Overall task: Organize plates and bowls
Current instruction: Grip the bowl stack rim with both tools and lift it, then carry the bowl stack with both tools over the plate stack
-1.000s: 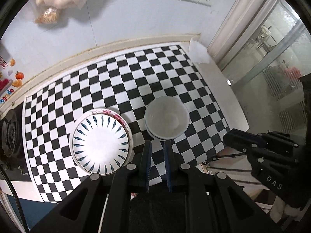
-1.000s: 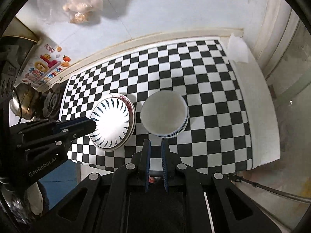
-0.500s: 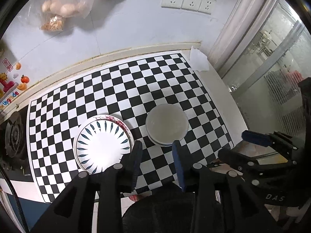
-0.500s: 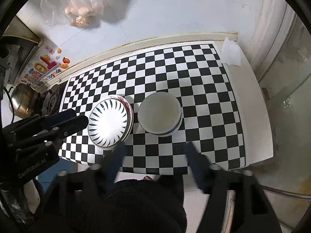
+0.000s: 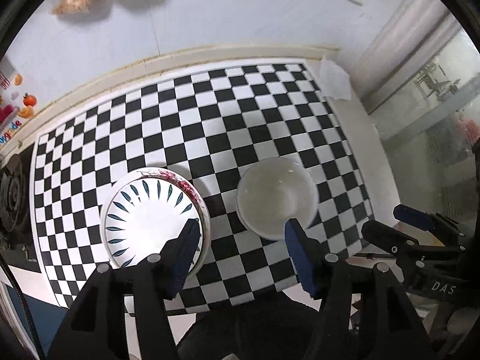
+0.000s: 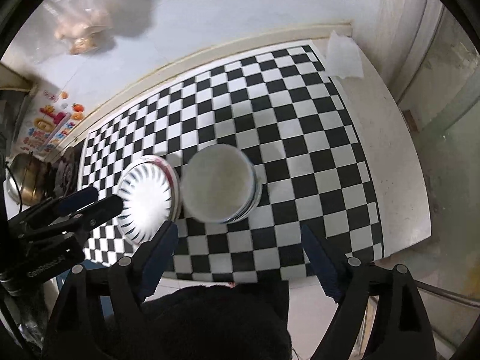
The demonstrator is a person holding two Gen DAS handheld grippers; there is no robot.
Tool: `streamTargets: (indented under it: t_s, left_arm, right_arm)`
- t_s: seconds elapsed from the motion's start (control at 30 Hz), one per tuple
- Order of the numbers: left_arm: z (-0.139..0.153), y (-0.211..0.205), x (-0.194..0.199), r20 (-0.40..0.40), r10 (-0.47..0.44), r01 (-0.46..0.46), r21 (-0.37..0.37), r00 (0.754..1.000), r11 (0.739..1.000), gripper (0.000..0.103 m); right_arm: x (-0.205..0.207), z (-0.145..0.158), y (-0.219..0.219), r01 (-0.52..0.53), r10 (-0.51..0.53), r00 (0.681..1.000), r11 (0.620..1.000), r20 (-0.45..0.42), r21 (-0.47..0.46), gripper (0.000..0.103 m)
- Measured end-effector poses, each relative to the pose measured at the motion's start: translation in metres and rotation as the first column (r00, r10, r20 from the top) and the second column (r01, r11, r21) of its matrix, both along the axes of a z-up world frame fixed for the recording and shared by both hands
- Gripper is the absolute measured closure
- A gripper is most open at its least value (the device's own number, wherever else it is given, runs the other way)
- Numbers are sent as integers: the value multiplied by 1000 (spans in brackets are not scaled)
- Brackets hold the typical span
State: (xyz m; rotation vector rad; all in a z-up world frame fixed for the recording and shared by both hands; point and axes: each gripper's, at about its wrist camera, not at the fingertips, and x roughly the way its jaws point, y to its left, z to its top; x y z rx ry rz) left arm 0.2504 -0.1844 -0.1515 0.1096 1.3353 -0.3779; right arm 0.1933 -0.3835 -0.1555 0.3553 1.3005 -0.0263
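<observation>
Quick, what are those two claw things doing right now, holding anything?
Left gripper: open, holding nothing.
Right gripper: open, holding nothing.

Bright, fisheye warp, motion blur

You are working in a home kitchen: a black-and-white checkered mat (image 5: 210, 138) covers a white counter (image 6: 387, 162) against a pale wall, a black gas stove burner (image 5: 13, 192) sits at its left end, a brass-coloured metal pot (image 6: 22, 180) beside it, and clear plastic bags of food (image 6: 81, 33) hang above
</observation>
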Motion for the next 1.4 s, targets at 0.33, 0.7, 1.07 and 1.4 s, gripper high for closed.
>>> streamTargets:
  t_s: [0.33,0.7,1.07,1.4]
  left_arm:
    - [-91,-4,60,-284,53,-72,-58,957,996,46]
    - [-161,-13,83,-490,33,-90,-94,871,991,46]
    - [-188,-18,83,-539,6,-73,-102,843,992,47]
    - [-182,-31,80,-502,-21,-52,-130,864,990,63]
  right_arm:
    - [51,-99,-26,62,-45,994,985,-100,164,16]
    - [79,-197,-27,127,-50,981,897,-188,424,16]
    - [82,-247,-13,133,-19,973,856,-228,499,20]
    - [87,-271,-24,187,-65,971,801,-229,568,35]
